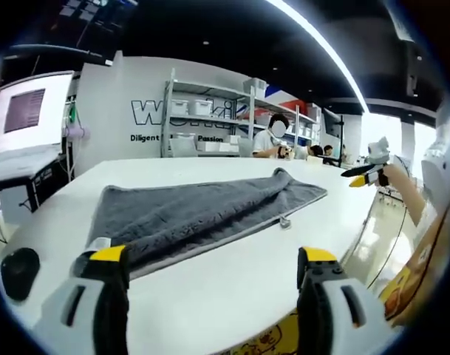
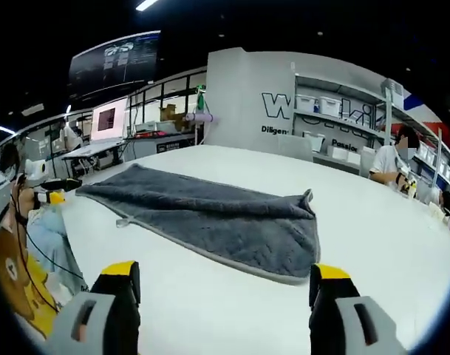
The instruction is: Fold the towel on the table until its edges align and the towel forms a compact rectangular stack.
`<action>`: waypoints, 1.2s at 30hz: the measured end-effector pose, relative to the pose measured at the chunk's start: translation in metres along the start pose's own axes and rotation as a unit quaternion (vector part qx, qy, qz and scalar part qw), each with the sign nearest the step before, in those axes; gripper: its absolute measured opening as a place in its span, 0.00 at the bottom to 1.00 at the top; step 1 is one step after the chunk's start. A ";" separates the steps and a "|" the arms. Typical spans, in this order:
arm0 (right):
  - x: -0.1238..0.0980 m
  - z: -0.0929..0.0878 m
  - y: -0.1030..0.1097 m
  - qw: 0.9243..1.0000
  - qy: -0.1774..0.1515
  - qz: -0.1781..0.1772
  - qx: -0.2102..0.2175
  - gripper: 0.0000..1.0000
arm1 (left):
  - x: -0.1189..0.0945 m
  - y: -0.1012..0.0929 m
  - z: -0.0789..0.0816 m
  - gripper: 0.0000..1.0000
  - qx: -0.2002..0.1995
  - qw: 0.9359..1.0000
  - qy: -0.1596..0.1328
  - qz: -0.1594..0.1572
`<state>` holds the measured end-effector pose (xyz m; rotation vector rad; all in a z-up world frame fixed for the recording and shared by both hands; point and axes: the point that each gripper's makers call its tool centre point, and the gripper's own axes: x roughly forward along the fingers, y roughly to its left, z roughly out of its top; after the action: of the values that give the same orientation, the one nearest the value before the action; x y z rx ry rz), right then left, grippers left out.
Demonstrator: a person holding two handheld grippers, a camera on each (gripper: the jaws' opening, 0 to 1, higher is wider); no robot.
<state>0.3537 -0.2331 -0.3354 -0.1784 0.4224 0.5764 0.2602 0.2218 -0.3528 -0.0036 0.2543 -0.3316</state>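
With the towel [image 1: 202, 214] folded once lengthwise on the worktop [image 2: 372, 237], my left hand-held gripper [image 1: 210, 270] and right hand-held gripper [image 2: 223, 285] hover wide open, empty; next I should pinch its short-end corners.

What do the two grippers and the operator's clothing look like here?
Left gripper and right gripper: pale grey moulded jaws, each with a dark slot and a yellow-and-black tip. The person wears a yellow cartoon-print garment.
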 end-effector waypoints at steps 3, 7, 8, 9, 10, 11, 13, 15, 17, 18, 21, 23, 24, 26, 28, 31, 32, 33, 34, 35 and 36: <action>0.010 0.002 -0.011 1.000 0.005 0.003 0.009 1.00 | -0.001 0.001 0.000 0.99 0.002 1.000 0.001 0.002; 0.025 0.005 -0.022 1.000 0.010 0.005 0.010 1.00 | -0.001 0.001 -0.001 0.99 0.015 1.000 0.010 -0.002; 0.028 0.005 -0.025 1.000 0.013 0.005 0.010 1.00 | -0.001 0.002 -0.002 0.99 0.018 1.000 0.015 -0.002; 0.031 0.005 -0.026 1.000 0.015 0.006 0.010 1.00 | -0.002 0.003 -0.003 0.99 0.024 1.000 0.020 -0.001; 0.034 0.004 -0.028 1.000 0.018 0.007 0.011 1.00 | -0.002 0.005 -0.003 0.99 0.031 0.999 0.027 0.000; 0.037 0.004 -0.030 1.000 0.019 0.006 0.011 1.00 | -0.003 0.007 -0.003 0.99 0.040 0.999 0.033 0.001; 0.043 0.003 -0.034 1.000 0.024 0.005 0.009 1.00 | -0.006 0.011 -0.001 0.99 0.052 0.998 0.041 0.001; 0.048 0.002 -0.035 1.000 0.028 0.009 0.011 0.99 | -0.009 0.014 0.002 0.99 0.059 0.997 0.046 -0.004; 0.055 0.001 -0.035 0.999 0.032 0.018 0.010 0.97 | -0.011 0.016 0.004 0.99 0.064 0.997 0.048 -0.005; 0.058 0.000 -0.035 0.999 0.034 0.020 0.012 0.96 | -0.012 0.017 0.004 0.99 0.067 0.996 0.050 -0.005; 0.069 -0.003 -0.036 0.999 0.043 0.028 0.015 0.93 | -0.013 0.020 0.004 0.99 0.070 0.996 0.053 -0.001; 0.074 -0.006 -0.038 0.998 0.049 0.029 0.016 0.91 | -0.013 0.021 0.003 0.99 0.065 0.996 0.053 0.000; 0.077 -0.007 -0.039 0.998 0.052 0.030 0.016 0.89 | -0.013 0.021 0.003 0.99 0.065 0.996 0.053 -0.001; 0.081 -0.011 -0.041 0.998 0.057 0.032 0.021 0.87 | -0.014 0.020 0.002 0.99 0.065 0.996 0.054 -0.002; 0.086 -0.015 -0.045 0.997 0.061 0.032 0.025 0.84 | -0.014 0.019 0.001 0.99 0.062 0.997 0.054 -0.002; 0.092 -0.022 -0.052 0.996 0.070 0.032 0.033 0.77 | -0.013 0.018 0.001 0.99 0.060 0.997 0.053 -0.001; 0.093 -0.025 -0.053 0.996 0.073 0.034 0.037 0.75 | -0.013 0.017 0.001 0.99 0.060 0.997 0.052 -0.001; 0.093 -0.026 -0.054 0.996 0.074 0.035 0.042 0.75 | -0.014 0.018 0.002 0.99 0.060 0.997 0.051 -0.003; 0.094 -0.028 -0.056 0.996 0.074 0.033 0.046 0.74 | -0.014 0.017 0.002 0.99 0.060 0.997 0.049 -0.005; 0.095 -0.030 -0.057 0.996 0.075 0.032 0.047 0.73 | -0.014 0.016 0.003 0.99 0.058 0.997 0.048 -0.007; 0.095 -0.031 -0.059 0.995 0.075 0.032 0.049 0.71 | -0.015 0.015 0.003 0.99 0.057 0.997 0.046 -0.010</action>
<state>0.4477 -0.2437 -0.4018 -0.1158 0.6032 0.6060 0.2526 0.2411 -0.3465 0.1221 0.3266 -0.3657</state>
